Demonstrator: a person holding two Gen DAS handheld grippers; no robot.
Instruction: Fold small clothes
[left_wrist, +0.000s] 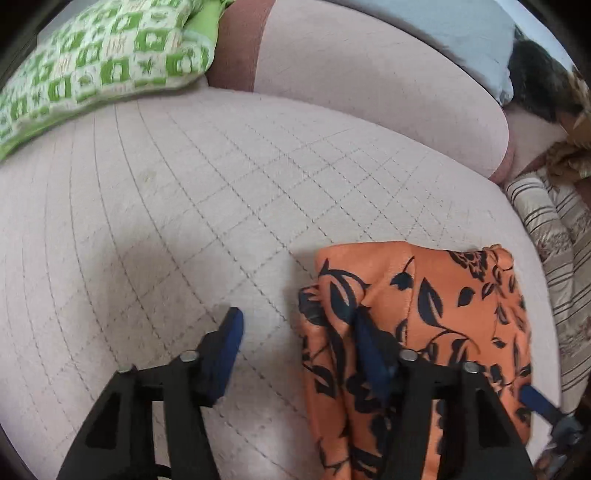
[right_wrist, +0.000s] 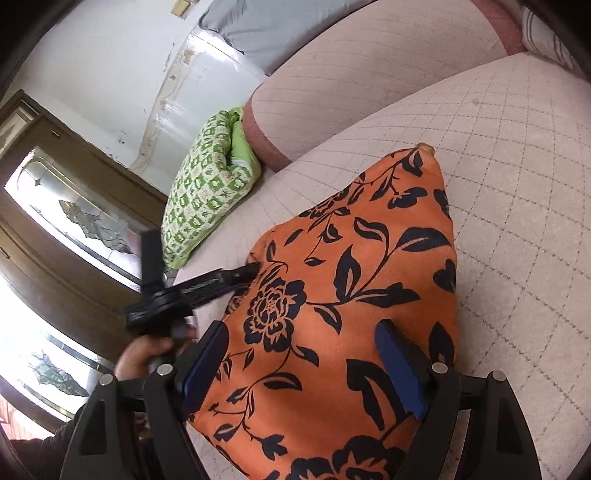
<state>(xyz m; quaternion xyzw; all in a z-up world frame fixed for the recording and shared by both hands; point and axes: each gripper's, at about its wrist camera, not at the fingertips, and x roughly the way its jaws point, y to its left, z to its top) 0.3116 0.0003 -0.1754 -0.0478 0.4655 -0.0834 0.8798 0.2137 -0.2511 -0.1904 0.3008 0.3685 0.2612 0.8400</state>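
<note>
Pale pink quilted sofa seat (left_wrist: 207, 192) with diamond stitching, matching back cushion (left_wrist: 369, 81) behind. Green-and-white patterned cushion (left_wrist: 96, 62) at the far left end of the seat; striped beige fabric (left_wrist: 546, 229) at the right edge. Wooden door with leaded glass panes (right_wrist: 66, 221) and a white wall beyond, seen from the right wrist.

Orange cloth with black floral print (right_wrist: 332, 295), folded, lying flat on the seat toward its near right part.

Left gripper (left_wrist: 295, 325) released, blue-padded fingers (left_wrist: 231, 332) spread apart: one over bare seat, the other over the cloth's left edge, nothing pinched between. Held in a hand (right_wrist: 147, 354) visible from the right wrist.

Right gripper (right_wrist: 303, 354) released as well, fingers (right_wrist: 397, 365) standing wide over the near part of the cloth, pads not pressing together on it.
</note>
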